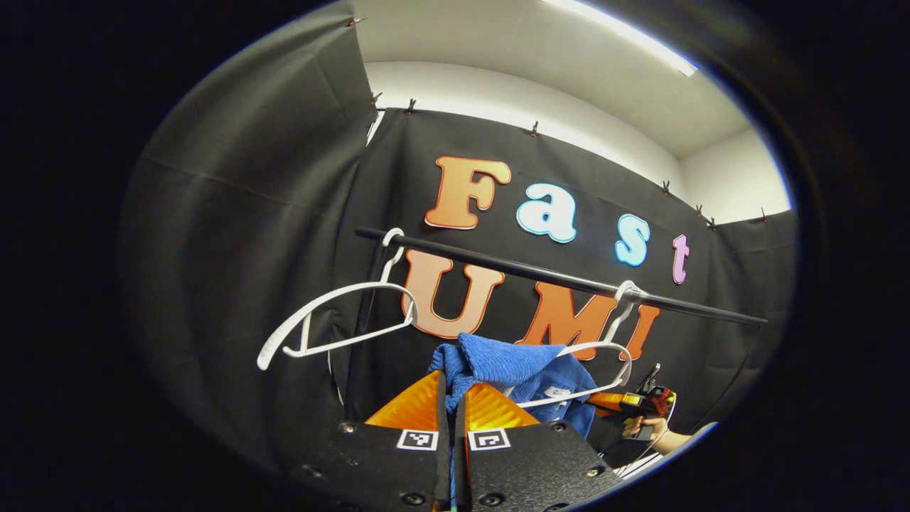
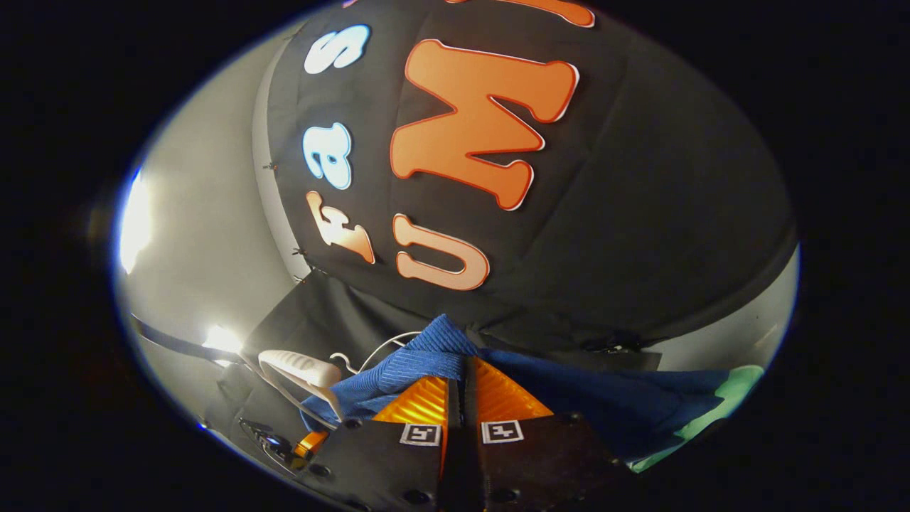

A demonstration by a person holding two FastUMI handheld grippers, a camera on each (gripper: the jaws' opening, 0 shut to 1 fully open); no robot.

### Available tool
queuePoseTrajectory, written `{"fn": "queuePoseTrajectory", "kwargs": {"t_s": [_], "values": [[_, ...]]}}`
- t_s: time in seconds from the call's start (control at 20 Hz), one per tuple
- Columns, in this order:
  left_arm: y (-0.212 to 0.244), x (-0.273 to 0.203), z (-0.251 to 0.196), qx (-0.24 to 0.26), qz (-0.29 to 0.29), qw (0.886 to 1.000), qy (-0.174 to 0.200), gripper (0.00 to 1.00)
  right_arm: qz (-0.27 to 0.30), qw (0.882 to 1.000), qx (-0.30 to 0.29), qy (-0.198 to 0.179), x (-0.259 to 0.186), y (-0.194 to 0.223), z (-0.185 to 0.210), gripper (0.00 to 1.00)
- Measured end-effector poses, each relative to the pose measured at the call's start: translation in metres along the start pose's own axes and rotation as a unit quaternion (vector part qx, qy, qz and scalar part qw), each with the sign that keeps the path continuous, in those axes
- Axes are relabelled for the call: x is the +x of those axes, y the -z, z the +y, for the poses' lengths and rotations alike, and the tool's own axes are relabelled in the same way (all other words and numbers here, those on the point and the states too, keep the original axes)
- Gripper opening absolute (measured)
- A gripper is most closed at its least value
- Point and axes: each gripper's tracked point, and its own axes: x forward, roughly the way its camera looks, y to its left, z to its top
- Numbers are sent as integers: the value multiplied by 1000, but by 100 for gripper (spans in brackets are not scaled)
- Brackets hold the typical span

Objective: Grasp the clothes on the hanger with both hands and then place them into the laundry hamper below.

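**A:** Left gripper view — the left gripper (image 1: 452,398) has its two fingers pinched nearly together, and a fold of the blue garment (image 1: 498,366) is caught right between them, bunched above the tips.

**B:** And the garment itself?

**A:** Up in the air, draped on a white hanger (image 1: 604,355) that hooks over the black rail (image 1: 540,274). The cloth hangs down behind and to the right of the fingers. A second white hanger (image 1: 334,323) sits bare farther left on the same rail, tilted, well apart from the garment.

**B:** I spot the other tool low at the right there.

**A:** Yes, the right gripper (image 1: 640,405), with a hand (image 1: 650,430) holding it, just beside the garment's lower edge. Now its own picture, the right gripper view: the right gripper (image 2: 462,395) is closed down to a thin slit, ribbed blue cloth (image 2: 426,363) rising from between the fingers and spreading to both sides.

**B:** So both are clamped on fabric?

**A:** Both fingers of each press on it. To the right the cloth runs to a pale green edge (image 2: 718,405); to the left, a white hanger end (image 2: 298,368) touches the cloth — and a bit of the other gripper shows below it.
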Motion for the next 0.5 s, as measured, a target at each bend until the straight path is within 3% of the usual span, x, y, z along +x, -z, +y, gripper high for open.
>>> {"fn": "queuePoseTrajectory", "kwargs": {"t_s": [0.15,0.3,0.5], "values": [[3,-3,10,0,2,1000,-16,0,9,1000,3,13,5,18,-11,7],[8,-16,43,4,-2,997,-72,0,26,999,-10,33,10,47,-19,7],[26,-38,55,4,11,995,-95,2,38,998,-25,44,9,71,-22,8]]}}
